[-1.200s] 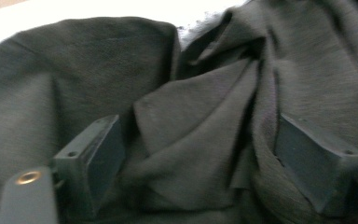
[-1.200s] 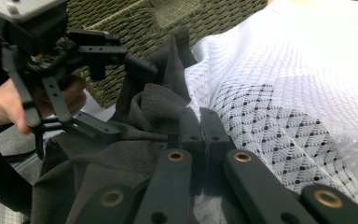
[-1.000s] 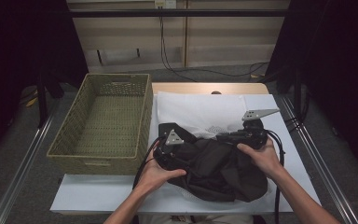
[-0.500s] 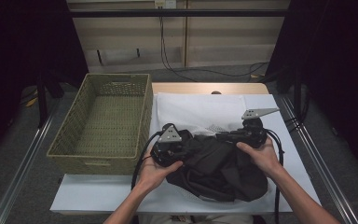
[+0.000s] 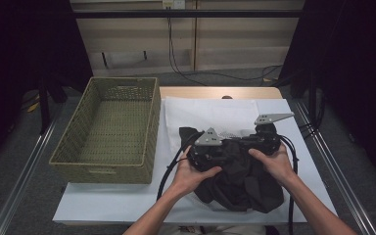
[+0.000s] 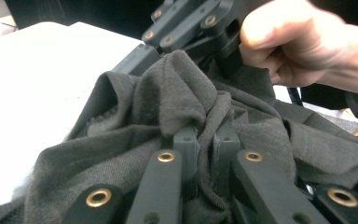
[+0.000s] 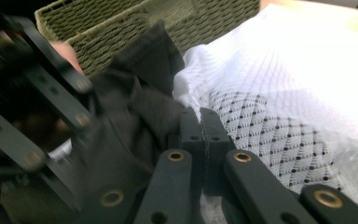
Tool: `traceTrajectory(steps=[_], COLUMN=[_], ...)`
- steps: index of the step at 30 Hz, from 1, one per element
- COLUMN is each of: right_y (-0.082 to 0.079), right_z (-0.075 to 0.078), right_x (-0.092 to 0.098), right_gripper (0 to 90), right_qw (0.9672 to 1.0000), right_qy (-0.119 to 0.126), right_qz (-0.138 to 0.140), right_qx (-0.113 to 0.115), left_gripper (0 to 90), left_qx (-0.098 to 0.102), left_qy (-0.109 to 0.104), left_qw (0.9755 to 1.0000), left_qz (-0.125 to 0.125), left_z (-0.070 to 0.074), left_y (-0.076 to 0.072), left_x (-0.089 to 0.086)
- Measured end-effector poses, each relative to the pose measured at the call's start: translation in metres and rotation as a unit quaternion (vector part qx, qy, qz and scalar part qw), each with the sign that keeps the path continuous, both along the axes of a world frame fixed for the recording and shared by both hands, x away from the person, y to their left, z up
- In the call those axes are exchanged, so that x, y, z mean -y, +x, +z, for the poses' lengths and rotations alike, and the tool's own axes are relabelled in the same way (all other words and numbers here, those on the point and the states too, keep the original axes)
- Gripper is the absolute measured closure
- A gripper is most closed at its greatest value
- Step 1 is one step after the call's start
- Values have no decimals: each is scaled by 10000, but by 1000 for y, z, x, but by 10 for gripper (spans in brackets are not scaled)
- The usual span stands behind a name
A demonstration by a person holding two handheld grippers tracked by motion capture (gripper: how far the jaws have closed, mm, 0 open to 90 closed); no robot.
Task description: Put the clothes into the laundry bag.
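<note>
A dark grey garment [image 5: 245, 181] lies bunched on a white cloth [image 5: 210, 112] on the table. My left gripper [image 5: 226, 148] has just been closing. In the left gripper view its jaws [image 6: 206, 140] pinch a fold of the garment [image 6: 121, 154]. My right gripper [image 5: 248, 140] faces it from the right, a short way off, with its jaws pressed together [image 7: 204, 126] at the garment's upper edge [image 7: 140, 107]. The fabric rises in a peak to the right gripper's fingers [image 6: 186, 32]. A hand grasps each gripper.
A woven basket [image 5: 149, 127] stands on the left of the table and also shows behind the garment [image 7: 121, 28]. White patterned mesh fabric [image 7: 279, 140] lies under the right gripper. A bare strip of white tabletop [image 5: 107, 203] runs along the front. Black cables trail from both grippers.
My left gripper has closed on a fold of the garment and moved up and right toward the right gripper, bunching the fabric. The right gripper has not moved.
</note>
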State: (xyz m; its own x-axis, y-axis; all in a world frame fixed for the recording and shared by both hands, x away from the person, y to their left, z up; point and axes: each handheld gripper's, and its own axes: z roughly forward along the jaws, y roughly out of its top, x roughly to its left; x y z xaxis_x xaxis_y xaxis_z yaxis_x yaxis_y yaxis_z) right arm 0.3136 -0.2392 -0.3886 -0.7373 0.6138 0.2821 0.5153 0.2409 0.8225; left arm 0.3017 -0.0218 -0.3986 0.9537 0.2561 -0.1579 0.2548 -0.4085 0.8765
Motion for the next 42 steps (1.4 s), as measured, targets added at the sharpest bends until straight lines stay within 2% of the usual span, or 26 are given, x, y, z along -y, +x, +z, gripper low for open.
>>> traceTrajectory(steps=[2,5,7,9,13,15,17,18,20,24,27,28,30,32,34,36,37,38,39,40,42], right_y=[-1,-3,-5,-7,-9,-11,-11,-11,-9,-6,-5,-5,-5,-5,-5,-5,-5,-5,-5,-5,-6], right_z=[2,5,8,9,10,11,10,9,4,-3,-3,-3,-3,-3,-3,-3,-3,-3,-3,-3,-3], right_x=[2,2,-1,-4,-5,-5,-5,-5,-6,-7,-4,-4,-4,-4,-4,-4,-4,-4,-4,-4,-5], right_gripper=[900,900,900,900,900,900,900,900,900,900,900,900,900,900,900,900,900,900,900,900,900], right_qw=[10000,10000,9999,9999,9998,9998,9998,9998,9998,9998,9998,9998,9998,9998,9998,9998,9998,9998,9998,9998,9997], right_qy=[23,48,34,8,21,9,-35,-65,-85,-131,-101,-101,-102,-107,-117,-112,-107,-112,-114,-117,-138], right_qz=[-26,7,62,116,142,147,159,165,176,162,143,146,146,153,155,155,156,158,160,162,176], right_qx=[39,58,98,124,128,135,113,96,15,-78,-76,-71,-69,-71,-67,-73,-78,-77,-76,-73,-66], left_gripper=[843,845,847,848,848,848,845,842,825,743,651,618,592,538,499,418,389,333,296,292,247], left_qx=[-46,-16,-14,94,-47,-221,-447,-510,-506,-480,-353,-243,-234,-127,-55,36,93,105,-8,-133,-186], left_qy=[55,301,333,438,508,456,311,252,201,147,186,243,297,255,221,226,251,283,227,245,326], left_qw=[10000,9995,9994,9988,9975,9965,9956,9954,9953,9961,9967,9967,9963,9966,9963,9957,9944,9938,9942,9931,9926], left_qz=[-33,-1,61,211,495,665,757,769,797,731,707,739,776,772,826,892,1022,1071,1051,1136,1155], left_z=[-7,-17,-21,-25,-34,-40,-44,-45,-46,-43,-36,-33,-26,-20,-16,-14,-14,-15,-17,-20,-24], left_y=[3,6,9,13,25,35,41,43,43,40,33,31,26,21,17,15,15,15,15,15,11], left_x=[8,18,21,21,16,10,5,3,0,-9,-19,-23,-32,-40,-49,-59,-64,-66,-72,-75,-79])
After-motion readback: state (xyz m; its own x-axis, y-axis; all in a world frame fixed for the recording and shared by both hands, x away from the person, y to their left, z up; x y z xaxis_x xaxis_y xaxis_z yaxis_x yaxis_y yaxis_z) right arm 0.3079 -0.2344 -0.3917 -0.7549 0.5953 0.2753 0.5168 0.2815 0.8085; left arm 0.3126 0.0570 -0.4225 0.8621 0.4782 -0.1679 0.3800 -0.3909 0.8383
